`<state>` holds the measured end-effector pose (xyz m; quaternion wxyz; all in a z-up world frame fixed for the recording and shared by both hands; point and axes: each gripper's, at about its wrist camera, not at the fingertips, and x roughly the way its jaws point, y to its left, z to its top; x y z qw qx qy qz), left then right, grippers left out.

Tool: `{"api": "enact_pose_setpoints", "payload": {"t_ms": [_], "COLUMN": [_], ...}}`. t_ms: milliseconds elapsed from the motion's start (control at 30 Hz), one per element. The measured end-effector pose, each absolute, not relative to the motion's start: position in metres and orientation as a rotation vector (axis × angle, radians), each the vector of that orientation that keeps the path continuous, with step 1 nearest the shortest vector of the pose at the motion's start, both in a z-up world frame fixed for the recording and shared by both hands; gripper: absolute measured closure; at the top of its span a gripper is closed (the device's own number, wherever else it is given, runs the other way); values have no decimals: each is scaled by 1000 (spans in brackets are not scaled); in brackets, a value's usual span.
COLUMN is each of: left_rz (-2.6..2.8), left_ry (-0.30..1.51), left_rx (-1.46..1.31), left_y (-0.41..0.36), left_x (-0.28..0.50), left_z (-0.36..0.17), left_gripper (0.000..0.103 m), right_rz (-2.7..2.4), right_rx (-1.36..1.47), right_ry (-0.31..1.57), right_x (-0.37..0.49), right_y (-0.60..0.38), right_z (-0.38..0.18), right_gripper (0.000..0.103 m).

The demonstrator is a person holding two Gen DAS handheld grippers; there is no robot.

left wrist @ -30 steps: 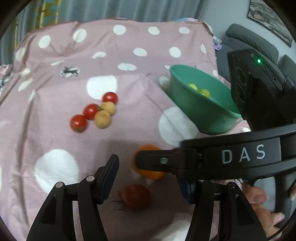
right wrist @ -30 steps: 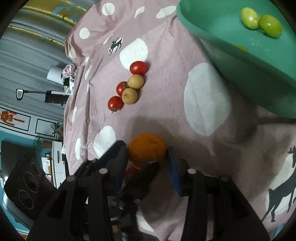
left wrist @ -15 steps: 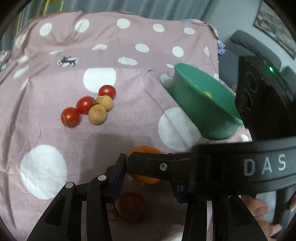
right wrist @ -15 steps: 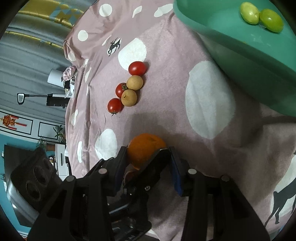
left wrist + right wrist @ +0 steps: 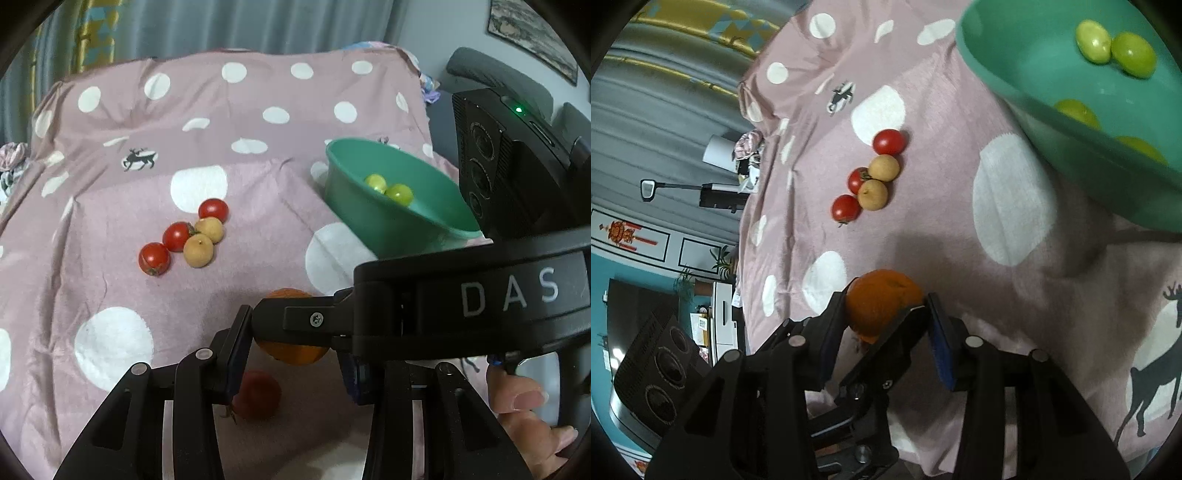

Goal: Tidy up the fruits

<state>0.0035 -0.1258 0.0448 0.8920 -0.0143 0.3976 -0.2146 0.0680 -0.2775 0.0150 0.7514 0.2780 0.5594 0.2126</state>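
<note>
A pink cloth [image 5: 258, 122] with white dots and deer prints covers the surface. On it sits a tight cluster: three cherry tomatoes [image 5: 176, 236] and two tan fruits [image 5: 198, 250], touching. To their right a green bowl [image 5: 373, 218] rests on the cloth. Nearer, an orange [image 5: 882, 301] and, just beside it, a dull red fruit [image 5: 258, 395] on the cloth.

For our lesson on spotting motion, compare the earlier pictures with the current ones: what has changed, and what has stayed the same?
The right hand-held gripper has closed in on the orange, its fingers now against both sides. The left hand-held gripper has edged forward, open around the same spot. Unchanged: the cherry tomatoes and tan fruits on the cloth, the large tomato, and the green fruits in the bowl.
</note>
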Motion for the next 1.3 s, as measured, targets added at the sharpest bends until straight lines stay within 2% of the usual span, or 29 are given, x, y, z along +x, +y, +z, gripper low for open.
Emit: {"api": "enact_pose_setpoints", "payload": {"t_ms": [400, 867, 1300], "left_rz": [-449, -520, -598], "left_ry": [712, 626, 685], "left_rx": [-9, 37, 65], "left_y": [-139, -201, -265], "left_x": [-16, -13, 21], "left_z": [88, 108, 103], "left_gripper": [60, 60, 60], "right_rz": [508, 478, 342], "right_rx": [555, 702, 831], "right_ry": [1076, 967, 913], "right_x": [46, 40, 44], "right_y": [-289, -359, -421], "right_z": [59, 72, 64], "right_gripper": [59, 59, 58]}}
